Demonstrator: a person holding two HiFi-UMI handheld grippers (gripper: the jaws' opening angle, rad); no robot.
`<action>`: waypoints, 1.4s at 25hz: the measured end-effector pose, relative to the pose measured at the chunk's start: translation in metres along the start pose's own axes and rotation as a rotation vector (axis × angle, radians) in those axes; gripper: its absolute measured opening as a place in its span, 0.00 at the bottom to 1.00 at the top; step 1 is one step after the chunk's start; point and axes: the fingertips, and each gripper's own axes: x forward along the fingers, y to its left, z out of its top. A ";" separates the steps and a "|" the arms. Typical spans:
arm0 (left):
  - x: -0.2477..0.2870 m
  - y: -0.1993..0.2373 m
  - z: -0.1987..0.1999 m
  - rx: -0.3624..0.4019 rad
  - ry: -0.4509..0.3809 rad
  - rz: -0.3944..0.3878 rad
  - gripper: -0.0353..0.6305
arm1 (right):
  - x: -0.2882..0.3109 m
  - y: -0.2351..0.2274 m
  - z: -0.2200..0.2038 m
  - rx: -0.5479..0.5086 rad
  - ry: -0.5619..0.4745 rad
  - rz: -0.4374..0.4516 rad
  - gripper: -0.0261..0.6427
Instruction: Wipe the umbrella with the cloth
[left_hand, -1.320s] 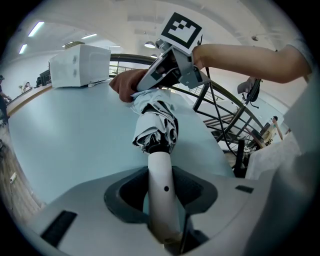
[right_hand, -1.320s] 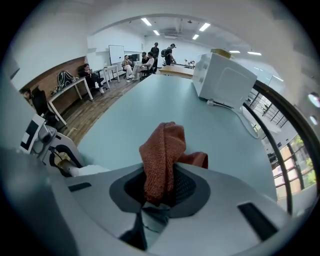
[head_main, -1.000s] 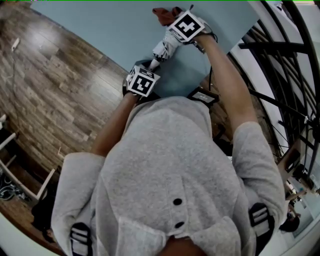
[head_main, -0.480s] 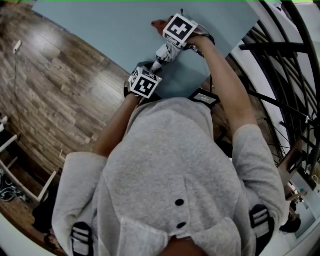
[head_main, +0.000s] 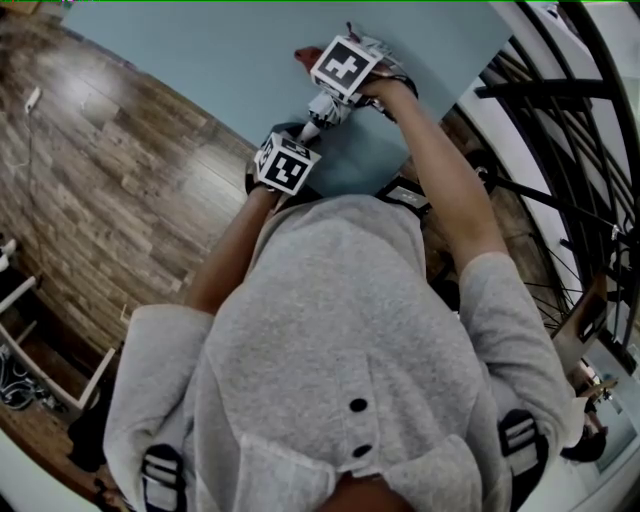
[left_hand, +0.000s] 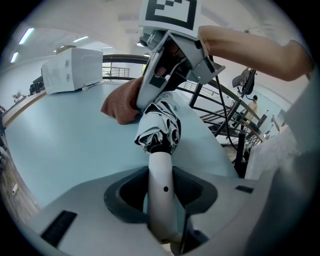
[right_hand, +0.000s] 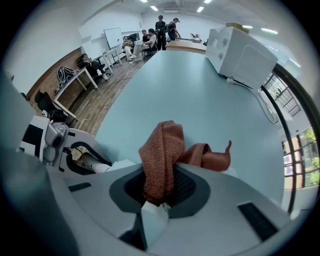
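Left gripper (left_hand: 161, 200): fingers clamped on the white handle (left_hand: 161, 175) of the folded umbrella (left_hand: 159, 131).
Right gripper (right_hand: 159, 200): fingers pinching a rust-red cloth (right_hand: 162, 155), held against the umbrella's canopy.
Umbrella: between both grippers, over the pale blue counter (head_main: 200, 60).

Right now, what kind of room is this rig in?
Probably an open office or meeting room: a long pale-blue table, a whiteboard on the far wall with people gathered near it, and a wood-plank floor.

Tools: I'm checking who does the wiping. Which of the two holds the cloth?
The right tool, pinching the rust-red cloth between its jaws; the left tool instead clamps the umbrella by its white handle.
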 end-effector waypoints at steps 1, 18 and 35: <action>0.000 0.000 0.001 0.003 -0.002 0.000 0.29 | 0.000 0.005 0.000 -0.002 0.001 0.011 0.15; -0.001 0.003 -0.002 0.023 0.002 0.000 0.29 | -0.005 0.078 0.006 0.026 -0.106 0.282 0.15; 0.002 0.001 -0.001 0.042 0.007 -0.025 0.29 | -0.021 0.073 -0.061 0.246 -0.179 0.434 0.15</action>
